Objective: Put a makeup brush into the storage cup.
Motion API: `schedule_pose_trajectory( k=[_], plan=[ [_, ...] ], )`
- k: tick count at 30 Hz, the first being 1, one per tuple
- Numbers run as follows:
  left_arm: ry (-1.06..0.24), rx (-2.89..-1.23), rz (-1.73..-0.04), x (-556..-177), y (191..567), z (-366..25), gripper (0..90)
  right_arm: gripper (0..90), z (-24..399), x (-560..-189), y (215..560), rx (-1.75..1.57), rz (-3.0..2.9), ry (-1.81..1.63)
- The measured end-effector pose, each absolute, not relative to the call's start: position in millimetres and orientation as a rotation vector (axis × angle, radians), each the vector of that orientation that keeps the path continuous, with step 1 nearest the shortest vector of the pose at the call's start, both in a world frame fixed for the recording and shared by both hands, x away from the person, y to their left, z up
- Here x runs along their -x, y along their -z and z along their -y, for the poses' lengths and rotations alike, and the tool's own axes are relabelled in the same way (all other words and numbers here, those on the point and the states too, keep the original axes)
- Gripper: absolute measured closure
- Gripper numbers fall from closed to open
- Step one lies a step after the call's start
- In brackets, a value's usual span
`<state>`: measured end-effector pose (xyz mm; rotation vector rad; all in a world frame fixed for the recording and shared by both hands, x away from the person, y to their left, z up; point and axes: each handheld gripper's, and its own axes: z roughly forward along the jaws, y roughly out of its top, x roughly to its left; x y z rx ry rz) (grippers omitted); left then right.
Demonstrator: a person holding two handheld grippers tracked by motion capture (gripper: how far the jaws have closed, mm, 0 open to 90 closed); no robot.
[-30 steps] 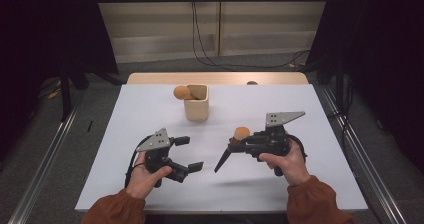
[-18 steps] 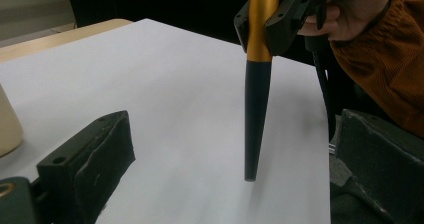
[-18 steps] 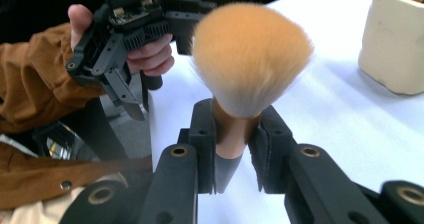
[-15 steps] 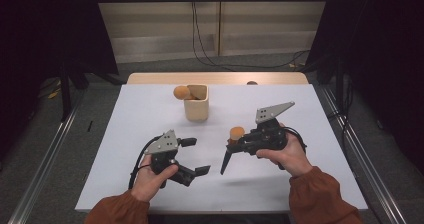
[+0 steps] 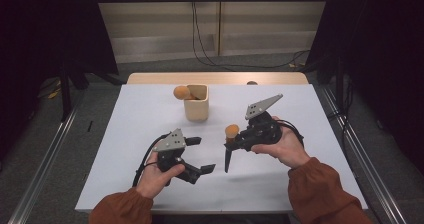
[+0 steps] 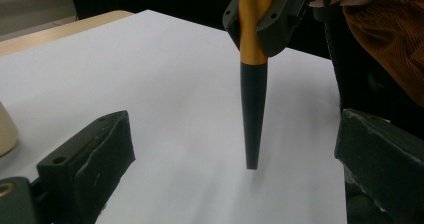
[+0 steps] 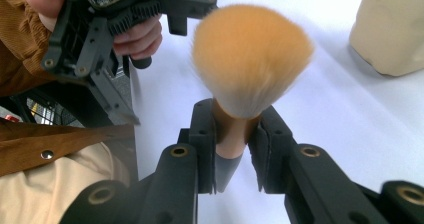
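Brush (image 5: pixel 231 132) is sitting clamped in the right gripper's (image 5: pixel 235 143) jaws, upright, handle tip hanging just over the worktop (image 5: pixel 130 124). Left gripper (image 5: pixel 200 156) is resting open nearby. I'd be lifting it straight, then lowering handle-first into the cup (image 5: pixel 196 106).

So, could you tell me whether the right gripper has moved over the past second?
Yes. The right gripper, shut on the brush, has risen and drifted toward the cup; the handle tip now stands near-upright over the table.

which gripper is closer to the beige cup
Right. The right gripper, shut on the makeup brush, sits just right of and below the beige cup; the open left gripper lies farther toward the person.
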<state>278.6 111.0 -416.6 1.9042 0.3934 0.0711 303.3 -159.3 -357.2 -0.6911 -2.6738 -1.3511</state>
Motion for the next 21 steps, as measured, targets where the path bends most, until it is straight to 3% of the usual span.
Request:
schedule_pose_trajectory(
  k=[21],
  plan=[
    [-0.095,-1.938,-0.413,-283.8,425.0,-70.6,4.5,73.8,152.8,-305.4,361.0,0.699,2.662,1.352]
  ],
)
